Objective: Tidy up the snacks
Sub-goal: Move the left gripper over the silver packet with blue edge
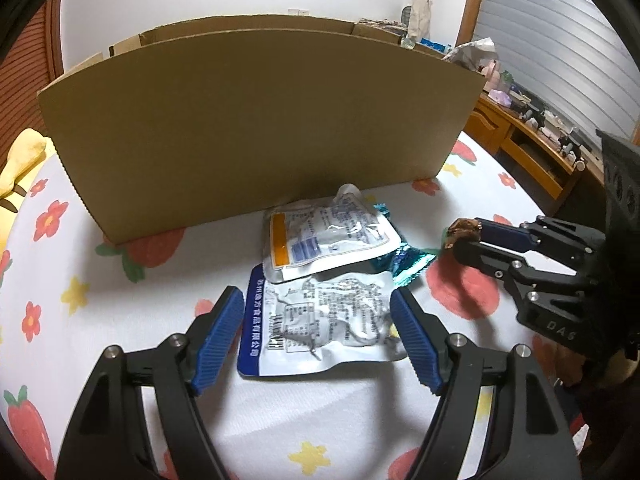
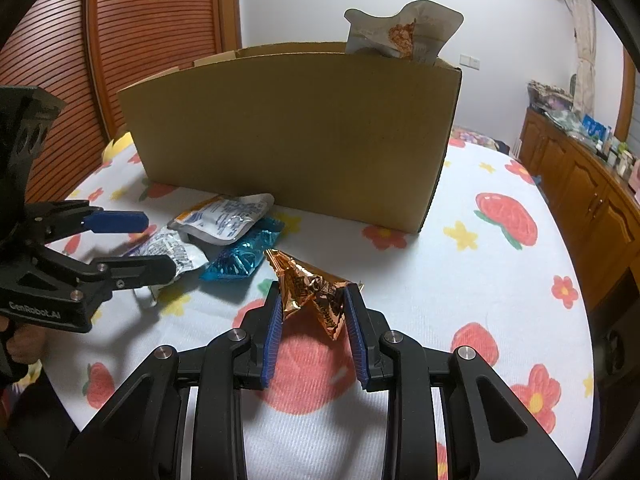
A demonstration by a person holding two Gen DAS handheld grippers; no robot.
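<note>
My left gripper (image 1: 318, 294) is open and points down at a silver snack packet with a blue edge (image 1: 320, 320), which lies flat on the cloth between its blue pads (image 1: 222, 336). Behind it lie a silver packet with an orange stripe (image 1: 324, 240) and a teal foil packet (image 1: 408, 264). My right gripper (image 2: 314, 287) is shut on a crumpled copper foil wrapper (image 2: 312, 292), held just above the cloth to the right of the pile. A tall open cardboard box (image 2: 296, 132) stands behind the pile, with a pale pouch (image 2: 400, 32) sticking out of its right end.
The tablecloth (image 2: 440, 280) is white with strawberries and flowers. A wooden sideboard (image 2: 580, 200) with clutter runs along the right. A slatted wooden door (image 2: 140, 40) is behind the box on the left. A yellow cushion (image 1: 24, 160) lies at the table's left edge.
</note>
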